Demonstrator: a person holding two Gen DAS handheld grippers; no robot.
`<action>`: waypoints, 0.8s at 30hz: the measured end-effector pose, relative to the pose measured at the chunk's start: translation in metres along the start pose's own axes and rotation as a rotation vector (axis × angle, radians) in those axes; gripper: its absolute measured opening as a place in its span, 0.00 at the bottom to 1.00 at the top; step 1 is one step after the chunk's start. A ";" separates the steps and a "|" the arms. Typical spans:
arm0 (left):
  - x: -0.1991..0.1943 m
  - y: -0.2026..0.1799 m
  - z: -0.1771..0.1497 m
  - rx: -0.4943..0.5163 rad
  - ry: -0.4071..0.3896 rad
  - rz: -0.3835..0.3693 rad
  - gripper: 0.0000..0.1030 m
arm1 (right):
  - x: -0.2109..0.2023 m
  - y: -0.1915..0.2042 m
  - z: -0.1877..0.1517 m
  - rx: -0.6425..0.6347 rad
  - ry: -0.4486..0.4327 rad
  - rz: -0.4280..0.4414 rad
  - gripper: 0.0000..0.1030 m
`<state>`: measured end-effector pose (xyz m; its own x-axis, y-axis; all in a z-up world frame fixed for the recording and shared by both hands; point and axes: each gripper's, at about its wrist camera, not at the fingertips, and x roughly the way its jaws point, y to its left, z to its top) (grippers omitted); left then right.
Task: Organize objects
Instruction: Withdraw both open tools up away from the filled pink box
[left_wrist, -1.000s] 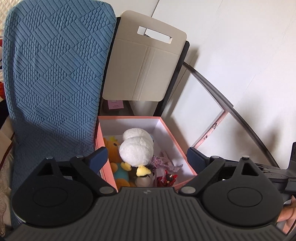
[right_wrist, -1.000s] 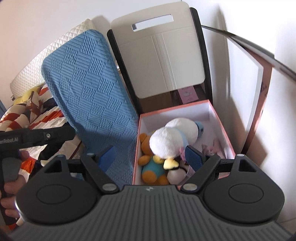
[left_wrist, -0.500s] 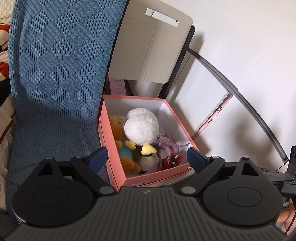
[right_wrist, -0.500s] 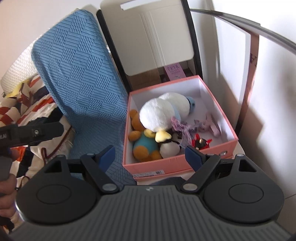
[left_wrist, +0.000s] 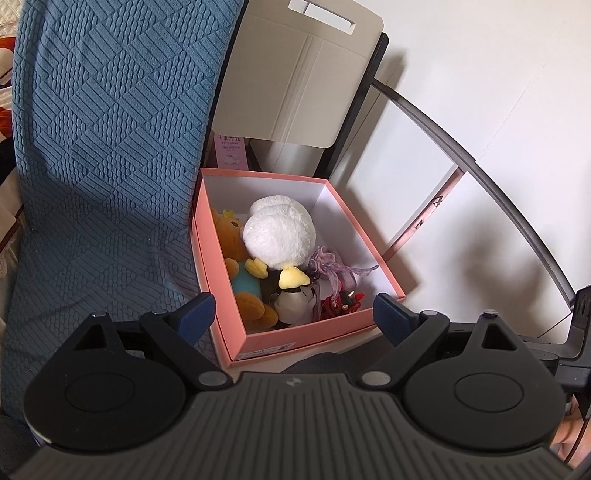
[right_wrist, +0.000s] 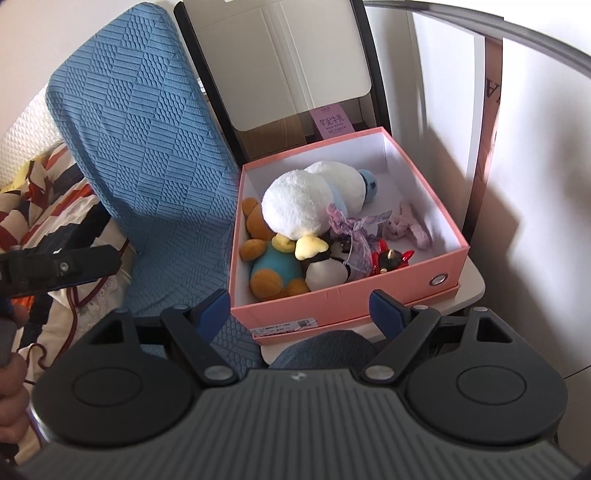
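An open pink box (left_wrist: 306, 338) (right_wrist: 332, 299) holds a white plush duck (left_wrist: 277, 236) (right_wrist: 299, 206), an orange plush in a teal shirt (left_wrist: 240, 280) (right_wrist: 273, 266), a small penguin (left_wrist: 295, 301) (right_wrist: 327, 271), purple ribbon (left_wrist: 328, 264) (right_wrist: 351, 229), a red and black figure (left_wrist: 343, 299) (right_wrist: 391, 258) and a pink knitted piece (right_wrist: 410, 225). My left gripper (left_wrist: 293, 315) hangs open in front of the box's near wall, with nothing between its fingers. My right gripper (right_wrist: 300, 306) is open too, just short of the same wall. The left gripper (right_wrist: 55, 266) also shows at the left of the right wrist view.
A blue quilted cover (left_wrist: 103, 147) (right_wrist: 147, 140) stands against the box's left side. A beige cardboard flap (left_wrist: 295, 74) (right_wrist: 288, 62) rises behind it. The box sits on a small white table (right_wrist: 469, 288) by a white wall. Patterned bedding (right_wrist: 44, 192) lies far left; a denim knee (right_wrist: 325, 347) is below.
Both grippers have come down and tipped toward the box, so its front wall and whole contents now show. Both pairs of jaws stayed equally wide.
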<state>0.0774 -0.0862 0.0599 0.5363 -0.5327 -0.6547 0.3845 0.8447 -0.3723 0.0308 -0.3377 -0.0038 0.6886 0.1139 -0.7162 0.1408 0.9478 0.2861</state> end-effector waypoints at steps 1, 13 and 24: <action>0.000 0.000 0.000 0.001 0.000 -0.005 0.92 | 0.000 0.000 0.000 0.003 0.000 0.000 0.82; 0.002 0.002 0.001 0.004 0.010 -0.004 0.92 | 0.002 0.000 -0.002 0.002 0.011 -0.006 0.82; -0.001 0.005 -0.001 0.009 0.001 -0.022 0.92 | 0.003 -0.004 -0.002 0.017 0.021 -0.009 0.82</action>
<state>0.0784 -0.0811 0.0583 0.5272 -0.5511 -0.6468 0.4028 0.8323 -0.3808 0.0309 -0.3402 -0.0087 0.6722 0.1116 -0.7319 0.1595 0.9436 0.2903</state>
